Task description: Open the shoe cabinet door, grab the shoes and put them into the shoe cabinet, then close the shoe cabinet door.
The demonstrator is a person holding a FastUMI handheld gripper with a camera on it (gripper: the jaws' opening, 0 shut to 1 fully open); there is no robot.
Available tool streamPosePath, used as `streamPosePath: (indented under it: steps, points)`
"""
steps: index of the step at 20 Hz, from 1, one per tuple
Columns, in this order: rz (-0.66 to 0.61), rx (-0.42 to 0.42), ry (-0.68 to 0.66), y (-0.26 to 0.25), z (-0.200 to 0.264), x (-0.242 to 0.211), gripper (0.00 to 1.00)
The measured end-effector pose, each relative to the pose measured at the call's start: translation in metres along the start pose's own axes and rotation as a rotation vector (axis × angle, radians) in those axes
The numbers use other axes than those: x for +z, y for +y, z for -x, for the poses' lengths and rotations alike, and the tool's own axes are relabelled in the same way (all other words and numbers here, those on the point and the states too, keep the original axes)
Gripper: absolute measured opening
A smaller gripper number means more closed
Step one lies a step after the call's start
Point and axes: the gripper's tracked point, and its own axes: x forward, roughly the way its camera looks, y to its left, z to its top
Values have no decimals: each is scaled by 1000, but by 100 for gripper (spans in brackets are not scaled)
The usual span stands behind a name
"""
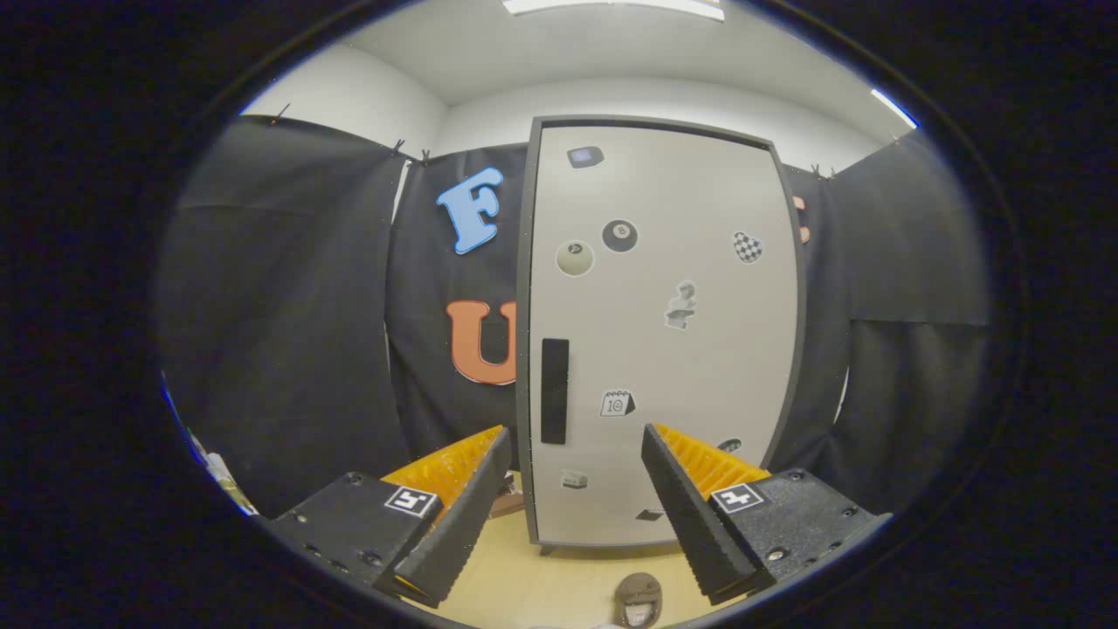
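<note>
The shoe cabinet (659,332) stands far ahead of the jaws on a pale wooden worktop (541,585). Its light door (690,367) is shut and sits in a dark frame. A long black handle (555,390) runs up and down near the door's left side.

Little stickers dot the door. One is a black pool ball sticker (619,236) with an 8 on it. Just left of it and a bit lower is a pale ball sticker (575,259). A checked heart sticker (748,247) sits to the right. Lower down is a small calendar sticker (617,404) that reads 10. The other stickers are too small to read.

The gripper (576,485) hangs near, in front of the cabinet, with its jaws spread wide and nothing between them. The handle shows just beyond the left finger. Each finger body has a small black-and-white square tag (410,501).

Close in front, between the fingers, a brown shoe (638,601) lies on the worktop; it may be a slipper, but only part of it shows. A small brown thing (507,505) peeks out by the cabinet's left foot, behind the left finger, and I cannot tell what it is.

Black cloth (288,332) hangs behind and on both sides. White wall and a ceiling light (611,7) show above.
</note>
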Motion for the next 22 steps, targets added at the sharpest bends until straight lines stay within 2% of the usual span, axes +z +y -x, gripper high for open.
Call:
streamPosePath:
  steps: [7, 12, 20, 22]
  points:
    - [20, -2, 8, 15, -103, 0, 97]
    - [-11, 6, 69, 18, -137, -16, 86]
    - [-49, -12, 119, 14, -150, -31, 42]
    - [-47, -16, 103, 14, -151, -30, 40]
